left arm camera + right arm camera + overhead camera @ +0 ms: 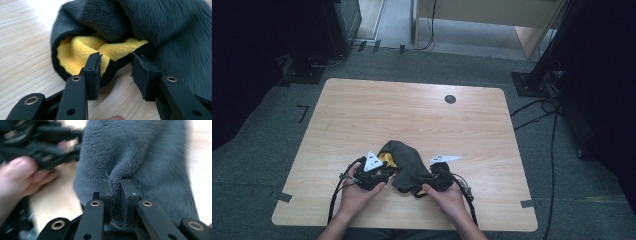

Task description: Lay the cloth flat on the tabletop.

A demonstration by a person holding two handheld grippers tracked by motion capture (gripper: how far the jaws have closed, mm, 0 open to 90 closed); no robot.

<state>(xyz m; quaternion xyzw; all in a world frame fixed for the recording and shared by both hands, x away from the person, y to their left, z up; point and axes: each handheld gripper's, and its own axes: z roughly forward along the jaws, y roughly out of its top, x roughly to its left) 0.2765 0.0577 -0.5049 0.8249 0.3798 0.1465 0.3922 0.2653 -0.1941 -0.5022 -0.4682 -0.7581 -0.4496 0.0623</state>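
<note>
Two forearms enter from the bottom of the high view, each hand holding a black two-jaw gripper above the near part of a pale wooden table with rounded corners [362, 110]. Wide bare wood is seen beyond the hands toward the far edge, and to both sides; the near edge lies close under the wrists. A small dark round grommet [450, 99] is set in the tabletop near the far edge, well apart from the work. Grey carpet, black stand bases and trailing cables surround the table.

Between the hands a crumpled dark grey plush cloth with a yellow lining [404, 162] is bunched on the wood. The right gripper [116, 195] is clamped on a raised fold of the grey pile, which is pinched between its jaws. The left gripper [116, 72] is held with its jaws parted, one jaw against the yellow lining at the cloth's dark hem, the other just beside the grey outer side, nothing being pinched. The left hand [17, 177] appears blurred in the right gripper view.
</note>
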